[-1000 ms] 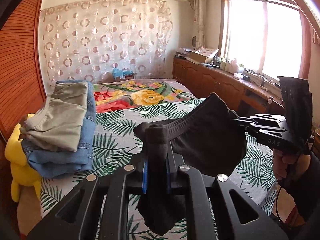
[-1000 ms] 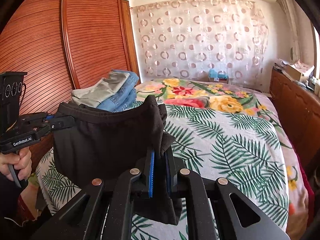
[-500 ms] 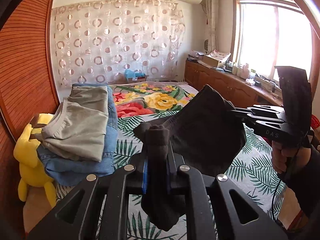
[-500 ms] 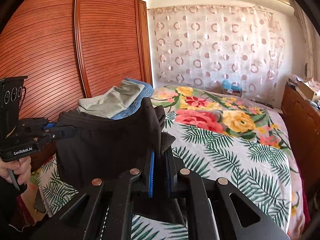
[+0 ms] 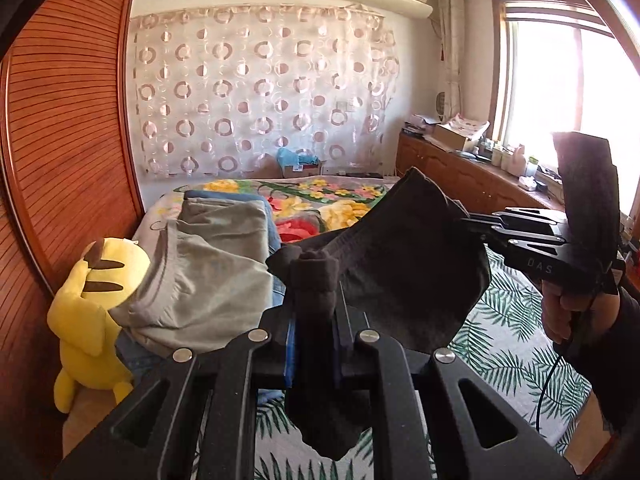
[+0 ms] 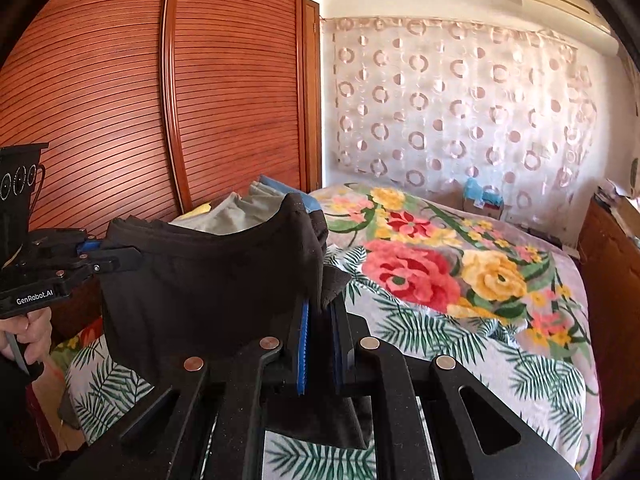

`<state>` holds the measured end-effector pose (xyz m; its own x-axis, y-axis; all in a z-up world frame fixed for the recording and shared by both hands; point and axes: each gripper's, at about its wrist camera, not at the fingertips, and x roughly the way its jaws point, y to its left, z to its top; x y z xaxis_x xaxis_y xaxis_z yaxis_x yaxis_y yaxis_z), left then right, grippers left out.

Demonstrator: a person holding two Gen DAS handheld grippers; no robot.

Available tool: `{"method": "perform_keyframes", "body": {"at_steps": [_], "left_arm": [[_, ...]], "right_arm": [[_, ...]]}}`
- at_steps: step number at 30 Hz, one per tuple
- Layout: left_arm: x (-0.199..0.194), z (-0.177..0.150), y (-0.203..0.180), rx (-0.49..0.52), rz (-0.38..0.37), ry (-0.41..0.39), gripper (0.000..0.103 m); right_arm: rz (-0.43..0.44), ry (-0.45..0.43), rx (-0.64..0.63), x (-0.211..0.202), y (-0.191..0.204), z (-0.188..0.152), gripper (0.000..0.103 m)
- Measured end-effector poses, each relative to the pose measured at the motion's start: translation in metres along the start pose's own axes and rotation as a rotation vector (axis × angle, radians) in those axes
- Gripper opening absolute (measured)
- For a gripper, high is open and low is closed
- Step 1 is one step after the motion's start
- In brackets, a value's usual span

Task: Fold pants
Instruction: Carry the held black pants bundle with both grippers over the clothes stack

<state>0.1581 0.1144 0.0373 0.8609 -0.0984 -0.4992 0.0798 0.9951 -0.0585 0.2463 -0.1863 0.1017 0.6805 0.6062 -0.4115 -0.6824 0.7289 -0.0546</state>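
The black pants (image 5: 404,276) hang folded in the air above the bed, stretched between both grippers. My left gripper (image 5: 315,320) is shut on one bunched corner of the cloth, which droops below its blue pads. In the left wrist view, my right gripper (image 5: 466,222) comes in from the right and pinches the other top corner. From the right wrist view, the right gripper (image 6: 320,306) is shut on the black pants (image 6: 200,288). At the left of that view the left gripper (image 6: 134,258) clamps the far corner.
A stack of folded grey pants (image 5: 208,276) on blue jeans lies on the bed's left side beside a yellow plush toy (image 5: 88,320). A wooden wardrobe (image 6: 120,100) stands left of the floral bed sheet (image 6: 440,280). Wooden cabinets (image 5: 460,172) run under the window.
Both grippers carried the black pants forward and slightly up. The folded stack, plush toy and wardrobe now look closer. Both grips stayed the same.
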Motion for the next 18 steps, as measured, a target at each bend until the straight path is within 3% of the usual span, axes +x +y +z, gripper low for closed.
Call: {"method": "perform_keyframes", "body": {"at_steps": [18], "left_arm": [[0.029, 0.019, 0.056, -0.1, 0.084, -0.026, 0.014]], "right_arm": [[0.048, -0.024, -0.087, 0.094, -0.025, 0.053, 0.009]]}}
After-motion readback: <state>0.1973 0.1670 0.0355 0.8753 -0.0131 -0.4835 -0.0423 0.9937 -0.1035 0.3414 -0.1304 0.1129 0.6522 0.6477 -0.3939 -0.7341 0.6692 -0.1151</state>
